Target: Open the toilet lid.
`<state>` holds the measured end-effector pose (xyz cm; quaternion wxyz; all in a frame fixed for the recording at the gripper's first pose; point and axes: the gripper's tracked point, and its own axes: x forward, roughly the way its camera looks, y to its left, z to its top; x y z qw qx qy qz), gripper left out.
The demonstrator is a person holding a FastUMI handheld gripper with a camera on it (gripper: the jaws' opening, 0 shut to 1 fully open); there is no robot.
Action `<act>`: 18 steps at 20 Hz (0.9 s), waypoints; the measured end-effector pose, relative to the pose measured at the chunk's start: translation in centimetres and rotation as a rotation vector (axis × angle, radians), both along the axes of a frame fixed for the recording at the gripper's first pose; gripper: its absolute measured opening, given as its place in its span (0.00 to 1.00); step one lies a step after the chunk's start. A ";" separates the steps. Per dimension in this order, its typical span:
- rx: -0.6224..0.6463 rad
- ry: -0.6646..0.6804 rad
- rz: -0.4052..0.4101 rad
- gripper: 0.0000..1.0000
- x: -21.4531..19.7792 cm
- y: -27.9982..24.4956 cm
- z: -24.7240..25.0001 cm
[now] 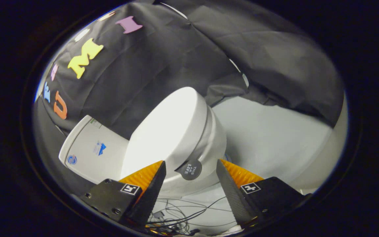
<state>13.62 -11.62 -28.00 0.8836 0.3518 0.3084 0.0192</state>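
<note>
Item 1, tank (92, 149): behind the bowl, against the booth cloth. Item 2, toilet lid (166, 128): shut flat on the seat, so nothing is opened yet. Item 3, round lifting tab (190, 170): stuck at the lid's front edge, apparently as your grip point. Item 4, your gripper (191, 171): fingers spread apart, the tab between their tips, neither visibly pressing it. Item 5, floor (275, 138): pale, right of the bowl.

You see the pale floor (275, 138) carrying the white toilet (183, 144) just ahead of your parted fingers, with thin dark cables (183, 214) tangled on it below them.
</note>
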 end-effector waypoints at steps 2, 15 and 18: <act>0.069 0.032 -0.004 0.97 0.2 0.3 -1.1; 0.450 0.099 -0.010 0.44 2.2 1.8 -2.8; 0.419 0.084 0.013 0.24 2.7 1.7 -2.9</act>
